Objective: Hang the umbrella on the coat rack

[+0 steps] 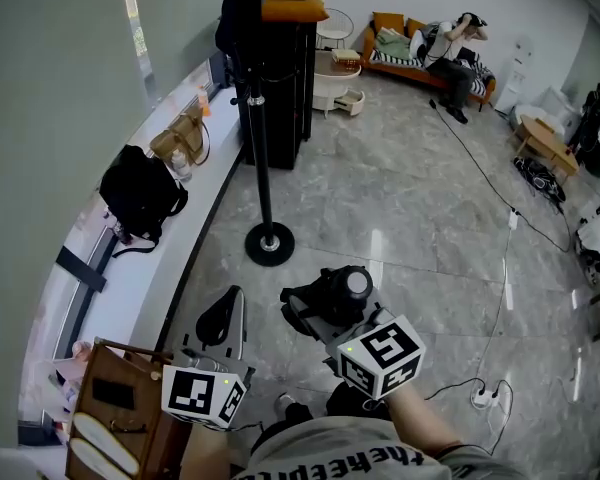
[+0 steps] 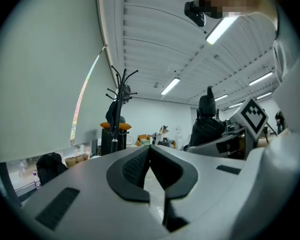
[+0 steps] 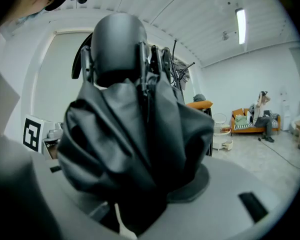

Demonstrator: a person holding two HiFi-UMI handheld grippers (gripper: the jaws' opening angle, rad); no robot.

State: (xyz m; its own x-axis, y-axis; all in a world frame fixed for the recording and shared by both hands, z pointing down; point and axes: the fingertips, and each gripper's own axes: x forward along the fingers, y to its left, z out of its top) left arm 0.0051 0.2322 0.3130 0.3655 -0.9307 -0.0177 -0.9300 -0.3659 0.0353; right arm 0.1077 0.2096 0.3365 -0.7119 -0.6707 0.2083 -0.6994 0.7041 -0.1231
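The black coat rack (image 1: 261, 158) stands on a round base on the grey floor ahead of me, its hooks near the top edge; something dark hangs on it. It also shows in the left gripper view as the coat rack (image 2: 122, 91). My right gripper (image 1: 325, 315) is shut on a folded black umbrella (image 1: 342, 290), held low and short of the rack's base. In the right gripper view the umbrella (image 3: 135, 134) fills the middle and hides the jaws. My left gripper (image 1: 222, 320) hangs to the left, jaws shut with nothing between them (image 2: 149, 154).
A black cabinet (image 1: 280, 88) stands behind the rack. On the window ledge at left are a black backpack (image 1: 140, 193) and a brown bag (image 1: 182, 138). A person sits on an orange sofa (image 1: 385, 30). Cables and a power strip (image 1: 483, 398) lie at right; a wooden box (image 1: 110, 408) is near left.
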